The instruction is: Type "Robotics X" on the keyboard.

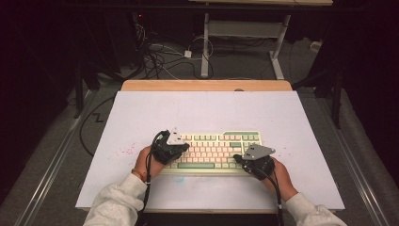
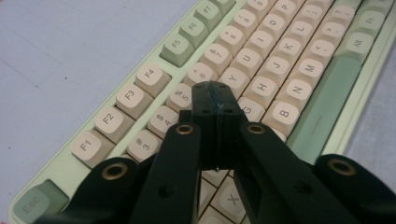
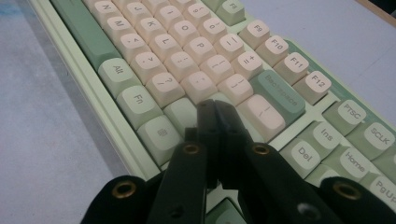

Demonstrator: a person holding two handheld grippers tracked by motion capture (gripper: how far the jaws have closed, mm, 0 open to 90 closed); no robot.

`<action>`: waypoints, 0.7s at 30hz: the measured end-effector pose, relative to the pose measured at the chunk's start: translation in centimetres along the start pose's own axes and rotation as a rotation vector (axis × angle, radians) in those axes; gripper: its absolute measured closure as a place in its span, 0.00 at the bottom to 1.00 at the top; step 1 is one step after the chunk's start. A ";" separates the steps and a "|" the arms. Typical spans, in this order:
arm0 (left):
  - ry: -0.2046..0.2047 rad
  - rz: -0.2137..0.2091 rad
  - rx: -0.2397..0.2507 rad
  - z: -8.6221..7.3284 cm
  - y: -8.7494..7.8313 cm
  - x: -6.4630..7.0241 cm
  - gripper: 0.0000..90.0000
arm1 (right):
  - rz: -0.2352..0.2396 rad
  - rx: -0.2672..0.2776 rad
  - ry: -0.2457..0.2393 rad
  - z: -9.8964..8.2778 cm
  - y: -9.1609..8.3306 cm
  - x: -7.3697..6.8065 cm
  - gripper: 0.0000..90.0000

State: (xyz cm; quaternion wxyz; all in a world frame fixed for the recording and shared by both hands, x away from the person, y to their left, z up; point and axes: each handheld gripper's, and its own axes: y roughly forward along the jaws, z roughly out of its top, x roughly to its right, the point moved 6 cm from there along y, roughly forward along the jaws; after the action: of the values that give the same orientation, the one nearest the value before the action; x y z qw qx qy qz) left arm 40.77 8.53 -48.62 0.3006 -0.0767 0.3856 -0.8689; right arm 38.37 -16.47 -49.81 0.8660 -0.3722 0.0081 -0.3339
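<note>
Keyboard lying on the white worktop, long axis running left to right across the person's front, near the front edge. At its left end, left gripper with fingers clenched flat together, nothing between them, tips poised over the number row near the 5 key and the 6 key, keys stretching away ahead and to the right. Touching a keycap or just above it: cannot tell. At the right end, right gripper likewise clenched on nothing, fingers aimed at the pale keys just below Backspace, the Fn key off to their left. Each hand nearest its own half; F and number keys likely for the left, Enter side for the right. Pressing down, not grasping, looks like the coming move.
</note>
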 end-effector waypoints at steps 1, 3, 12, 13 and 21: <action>-0.001 0.001 -0.008 0.0 0.2 -0.1 0.98 | 0.000 0.000 0.000 0.0 0.0 0.0 1.00; 0.000 0.008 -0.015 0.0 0.3 -0.1 0.98 | -0.001 0.000 0.002 0.0 0.0 0.0 1.00; 0.008 0.025 -0.029 0.1 0.8 -0.2 0.98 | -0.006 -0.001 -0.002 0.0 0.0 -0.1 1.00; 0.009 0.023 -0.032 0.1 0.9 -0.2 0.98 | -0.007 -0.001 -0.002 0.0 0.0 -0.1 1.00; 0.006 0.033 -0.036 0.0 1.1 -0.3 0.98 | -0.007 -0.003 -0.008 0.0 0.0 -0.1 1.00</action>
State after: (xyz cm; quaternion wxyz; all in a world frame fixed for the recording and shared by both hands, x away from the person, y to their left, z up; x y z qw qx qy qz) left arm 41.53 8.15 -49.39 0.3123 -0.0730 0.4033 -0.8570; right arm 38.32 -16.39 -49.81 0.8642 -0.3750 0.0042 -0.3353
